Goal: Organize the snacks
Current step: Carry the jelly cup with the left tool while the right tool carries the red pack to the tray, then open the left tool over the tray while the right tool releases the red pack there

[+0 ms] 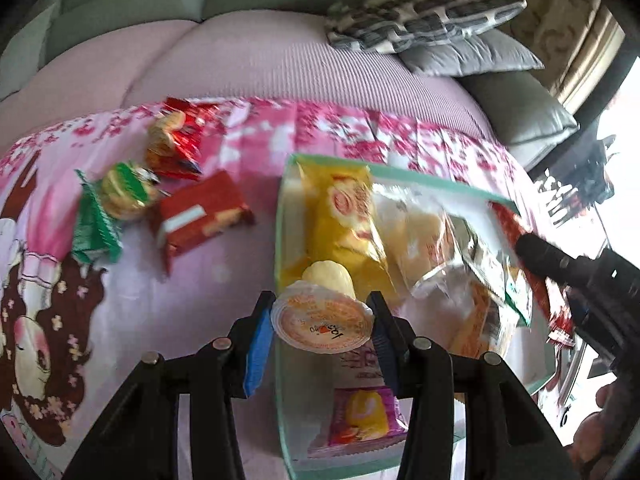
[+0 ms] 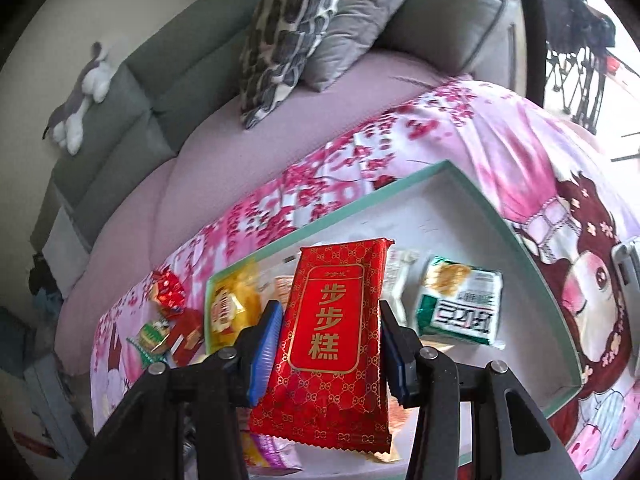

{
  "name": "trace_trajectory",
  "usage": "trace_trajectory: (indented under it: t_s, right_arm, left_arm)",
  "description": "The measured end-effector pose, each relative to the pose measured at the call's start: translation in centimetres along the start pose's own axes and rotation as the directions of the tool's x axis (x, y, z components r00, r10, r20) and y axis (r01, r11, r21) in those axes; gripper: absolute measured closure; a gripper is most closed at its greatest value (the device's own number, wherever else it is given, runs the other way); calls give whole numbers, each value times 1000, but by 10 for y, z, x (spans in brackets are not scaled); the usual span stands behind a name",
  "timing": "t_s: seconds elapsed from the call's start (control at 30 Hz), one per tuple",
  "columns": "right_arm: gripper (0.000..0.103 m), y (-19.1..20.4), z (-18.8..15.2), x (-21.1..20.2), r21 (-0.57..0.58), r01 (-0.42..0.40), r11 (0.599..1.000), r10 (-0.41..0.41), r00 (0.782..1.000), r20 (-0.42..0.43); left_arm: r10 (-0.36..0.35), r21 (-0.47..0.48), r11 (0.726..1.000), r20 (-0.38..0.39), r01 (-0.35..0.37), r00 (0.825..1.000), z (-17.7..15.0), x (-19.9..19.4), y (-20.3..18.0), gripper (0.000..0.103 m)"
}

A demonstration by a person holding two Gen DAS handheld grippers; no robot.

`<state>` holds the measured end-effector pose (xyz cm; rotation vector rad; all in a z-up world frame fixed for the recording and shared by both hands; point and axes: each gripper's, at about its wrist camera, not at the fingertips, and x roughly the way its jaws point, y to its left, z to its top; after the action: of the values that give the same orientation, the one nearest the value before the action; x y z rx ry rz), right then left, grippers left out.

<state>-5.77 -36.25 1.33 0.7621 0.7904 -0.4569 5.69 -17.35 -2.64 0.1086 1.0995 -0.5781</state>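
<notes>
Home living room: cushioned sofa (image 2: 132, 92)

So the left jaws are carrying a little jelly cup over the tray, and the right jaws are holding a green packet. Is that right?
Not quite. The left gripper does hold the jelly cup over the tray, but the right gripper holds a red packet, as the right wrist view shows. The green packet lies in the tray.
</notes>
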Motion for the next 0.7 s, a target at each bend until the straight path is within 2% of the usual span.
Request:
trace_trajectory:
  t_s: [0.1,0.23,0.53,0.7]
  right_arm:
    - [54,-6,2,-1,16,6,1000,-6,1000,4]
    - [54,-7,2,1,18,5,1000,-5,1000,-2]
    - [53,-8,0,11,16,10,1000,-10,1000,-26]
    - [53,-5,-2,15,-1,6,1000,-6,999,-35]
  left_arm:
    - [28,36,999,10,-28,1000,-3,2,-5,55]
    - [-51,11,999,-29,51,998,-6,8,-7,55]
    - [-92,51,994,-78,96,993,-15,22,-27,55]
    - [-75,72,994,-78,81,994,-15,23,-30,55]
